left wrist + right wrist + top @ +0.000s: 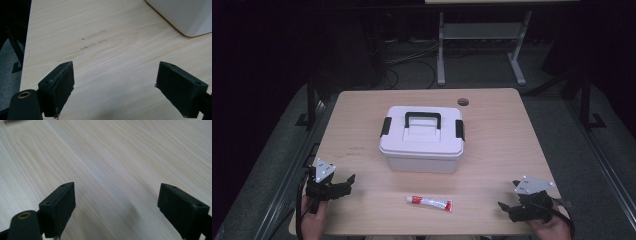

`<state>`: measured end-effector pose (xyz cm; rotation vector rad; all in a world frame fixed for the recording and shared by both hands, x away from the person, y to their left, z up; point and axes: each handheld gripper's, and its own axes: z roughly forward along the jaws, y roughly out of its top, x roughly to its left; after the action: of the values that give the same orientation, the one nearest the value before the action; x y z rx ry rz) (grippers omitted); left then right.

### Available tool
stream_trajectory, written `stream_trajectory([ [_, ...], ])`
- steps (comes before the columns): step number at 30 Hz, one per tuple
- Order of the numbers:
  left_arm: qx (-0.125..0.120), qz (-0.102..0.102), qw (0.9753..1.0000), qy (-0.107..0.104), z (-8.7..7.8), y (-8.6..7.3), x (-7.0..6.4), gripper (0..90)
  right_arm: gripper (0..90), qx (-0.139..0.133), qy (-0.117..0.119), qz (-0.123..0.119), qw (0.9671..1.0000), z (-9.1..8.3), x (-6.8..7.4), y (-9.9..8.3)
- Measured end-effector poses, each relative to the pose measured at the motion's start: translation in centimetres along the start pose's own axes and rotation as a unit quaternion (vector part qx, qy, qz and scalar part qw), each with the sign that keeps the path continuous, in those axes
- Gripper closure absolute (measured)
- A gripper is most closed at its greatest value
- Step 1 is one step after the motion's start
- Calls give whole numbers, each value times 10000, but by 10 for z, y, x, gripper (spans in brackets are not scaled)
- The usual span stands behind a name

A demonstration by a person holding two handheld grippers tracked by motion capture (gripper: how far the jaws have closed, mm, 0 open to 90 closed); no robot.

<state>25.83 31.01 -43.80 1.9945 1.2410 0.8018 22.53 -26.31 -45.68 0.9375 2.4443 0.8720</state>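
Tube (429, 203): white with red ends, lying flat between the grippers.
Left gripper (346, 183): jaws spread, empty.
Right gripper (506, 209): jaws spread, empty.

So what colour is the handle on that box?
Black. The handle sits on the white lid of the box, matching the black side latches; the high view shows it best.

A grey table frame (441, 50) stands beyond the wooden table (512, 140).
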Motion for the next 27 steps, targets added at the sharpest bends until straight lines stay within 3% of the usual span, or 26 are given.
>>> stream_trajectory([
  [14,7,13,10000,-26,-1,-1,1,142,142,46,190,-60,9998,1,0,7],
  [27,4,-46,10000,-47,-1,-1,2,142,142,60,691,-175,9974,0,-13,47],
])
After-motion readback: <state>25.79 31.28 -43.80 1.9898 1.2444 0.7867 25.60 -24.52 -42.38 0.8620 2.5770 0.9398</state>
